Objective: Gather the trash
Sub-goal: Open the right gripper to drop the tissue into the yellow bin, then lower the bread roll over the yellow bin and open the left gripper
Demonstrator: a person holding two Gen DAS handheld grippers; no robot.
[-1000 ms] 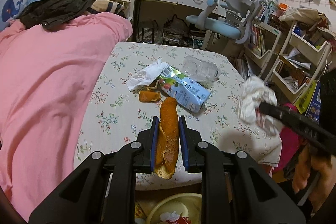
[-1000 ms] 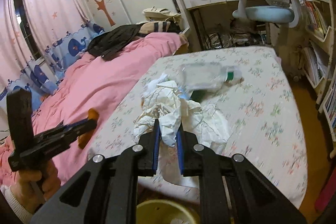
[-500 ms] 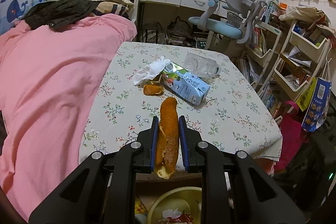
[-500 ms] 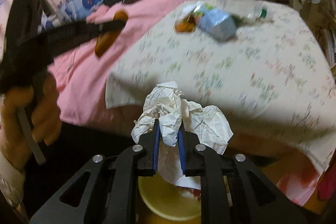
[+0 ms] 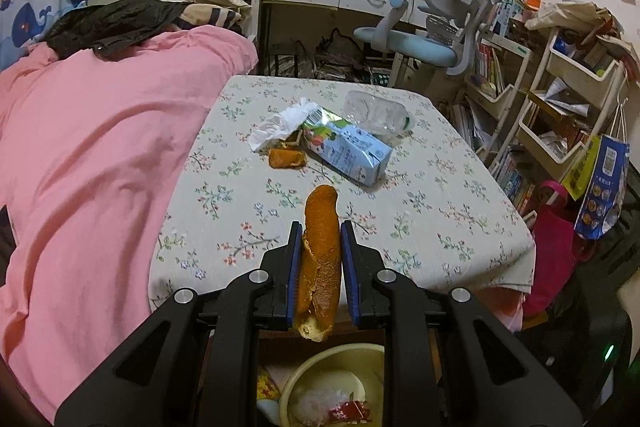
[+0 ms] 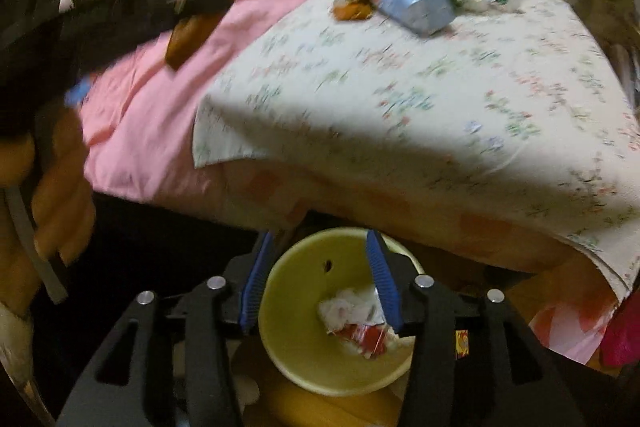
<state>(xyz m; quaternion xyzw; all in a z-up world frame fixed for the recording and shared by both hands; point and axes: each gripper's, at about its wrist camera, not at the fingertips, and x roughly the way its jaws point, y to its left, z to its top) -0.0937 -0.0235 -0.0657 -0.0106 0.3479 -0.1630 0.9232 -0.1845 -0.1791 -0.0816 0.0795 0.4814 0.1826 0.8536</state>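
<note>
My left gripper (image 5: 320, 227) is shut on a long orange peel (image 5: 321, 227) held above the table's near edge, over a yellow trash bin (image 5: 296, 379). On the floral table (image 5: 440, 211) lie a blue milk carton (image 5: 344, 151), a small peel piece (image 5: 286, 159), a white tissue (image 5: 280, 123) and a clear plastic bottle (image 5: 376, 115). My right gripper (image 6: 318, 251) is open and empty above the yellow bin (image 6: 288, 339), where crumpled white paper (image 6: 348, 309) lies on a red wrapper (image 6: 366, 339).
A pink blanket (image 5: 88, 147) covers the bed left of the table. A blue desk chair (image 5: 424, 43) and shelf carts (image 5: 560, 99) stand at the back right. A pink bag (image 5: 556, 243) sits right of the table. The left gripper shows blurred in the right wrist view (image 6: 216, 3).
My right gripper moved down off the table edge to the bin, opened and dropped the crumpled paper into it. My left gripper pulled back slightly, still holding the peel.
</note>
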